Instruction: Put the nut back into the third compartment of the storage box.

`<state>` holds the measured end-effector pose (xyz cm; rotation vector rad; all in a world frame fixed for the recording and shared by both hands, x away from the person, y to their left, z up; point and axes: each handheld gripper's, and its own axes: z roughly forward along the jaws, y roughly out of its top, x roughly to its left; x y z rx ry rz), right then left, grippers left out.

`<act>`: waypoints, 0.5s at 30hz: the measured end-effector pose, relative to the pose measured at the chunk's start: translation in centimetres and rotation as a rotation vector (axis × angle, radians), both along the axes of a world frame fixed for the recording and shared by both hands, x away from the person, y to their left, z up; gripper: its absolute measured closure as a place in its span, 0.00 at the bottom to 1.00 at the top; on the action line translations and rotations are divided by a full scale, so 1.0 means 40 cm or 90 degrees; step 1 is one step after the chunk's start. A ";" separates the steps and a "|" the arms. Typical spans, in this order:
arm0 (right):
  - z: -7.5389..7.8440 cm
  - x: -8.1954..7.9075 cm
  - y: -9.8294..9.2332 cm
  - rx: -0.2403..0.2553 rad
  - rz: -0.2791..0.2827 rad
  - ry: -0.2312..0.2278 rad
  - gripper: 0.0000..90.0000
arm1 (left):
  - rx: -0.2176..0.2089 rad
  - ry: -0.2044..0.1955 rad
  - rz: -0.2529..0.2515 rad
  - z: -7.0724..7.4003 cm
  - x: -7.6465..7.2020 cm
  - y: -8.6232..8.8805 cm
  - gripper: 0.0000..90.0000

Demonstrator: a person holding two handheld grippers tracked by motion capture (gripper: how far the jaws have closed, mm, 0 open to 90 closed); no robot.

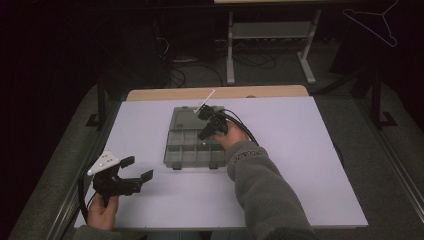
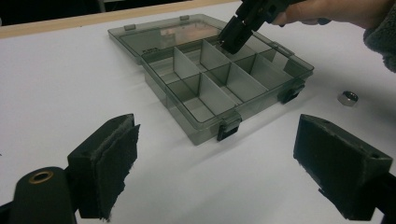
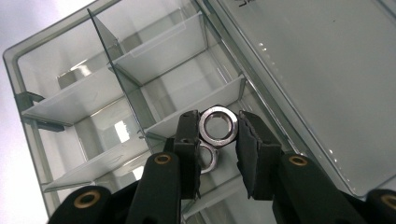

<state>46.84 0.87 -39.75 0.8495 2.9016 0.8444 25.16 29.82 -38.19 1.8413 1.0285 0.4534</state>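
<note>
A smoky clear compartment box [image 1: 176, 150] lies open in the middle of the white table, its lid [image 1: 186, 118] flat behind it. My right gripper [image 3: 217, 122] is shut on a steel nut [image 3: 218, 135] and hovers just over a compartment at the lid side of the box [image 3: 70, 100]. Under it a second nut [image 3: 211, 159] lies in that compartment. The right gripper [image 2: 233, 37] dips into the box's far row in the left gripper view. My left gripper [image 1: 137, 168] rests open at the table's near left, its jaws [image 2: 219, 140] wide apart and bare.
A loose nut [image 2: 348, 98] lies on the table to the right of the box. The box's dividers [image 2: 212, 79] stand upright, and two latches [image 2: 229, 128] face the left gripper. A wooden strip [image 1: 215, 93] borders the table's far edge.
</note>
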 end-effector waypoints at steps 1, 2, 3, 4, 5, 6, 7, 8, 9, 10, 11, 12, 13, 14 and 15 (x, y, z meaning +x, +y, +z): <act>-0.002 0.000 0.001 -0.002 -0.001 0.000 0.77 | -0.001 0.001 0.000 0.000 0.000 0.000 0.14; -0.004 -0.001 0.003 -0.004 0.003 0.001 0.77 | 0.000 0.001 0.000 0.000 0.000 0.001 0.14; -0.004 -0.001 0.003 -0.004 0.003 0.001 0.77 | 0.000 0.001 0.000 0.000 0.000 0.001 0.14; -0.006 -0.001 0.004 -0.004 0.003 0.000 0.76 | 0.000 0.000 0.000 0.000 0.000 0.001 0.14; -0.006 -0.002 0.004 -0.004 0.004 0.001 0.76 | 0.000 0.001 0.000 0.000 0.000 0.001 0.14; -0.005 -0.002 0.004 -0.003 0.003 0.000 0.76 | -0.001 0.001 0.000 0.000 0.000 0.001 0.14; -0.004 -0.003 0.002 0.002 0.003 -0.002 0.75 | 0.000 0.000 0.000 0.000 0.000 0.001 0.14; -0.001 -0.004 0.001 0.006 0.004 -0.002 0.75 | 0.000 0.000 0.000 0.000 -0.001 0.001 0.14; 0.006 -0.008 -0.002 0.011 0.005 -0.007 0.74 | 0.000 0.000 -0.001 0.000 -0.001 0.001 0.14; 0.006 -0.008 -0.002 0.011 0.005 -0.007 0.74 | 0.001 0.000 -0.001 0.000 -0.001 0.002 0.14; 0.013 -0.012 -0.006 0.015 0.007 -0.007 0.74 | 0.000 0.000 0.000 0.000 -0.001 0.002 0.14; 0.019 -0.016 -0.010 0.017 0.008 -0.011 0.74 | -0.001 -0.001 0.000 0.000 -0.001 0.002 0.14; 0.023 -0.020 -0.014 0.021 0.010 -0.016 0.74 | -0.002 -0.001 0.001 0.000 -0.001 0.002 0.14; 0.030 -0.025 -0.021 0.025 0.011 -0.018 0.73 | -0.003 -0.002 0.002 0.000 -0.001 0.002 0.14; 0.036 -0.030 -0.029 0.030 0.009 -0.016 0.73 | -0.003 -0.001 0.003 0.000 -0.002 0.002 0.14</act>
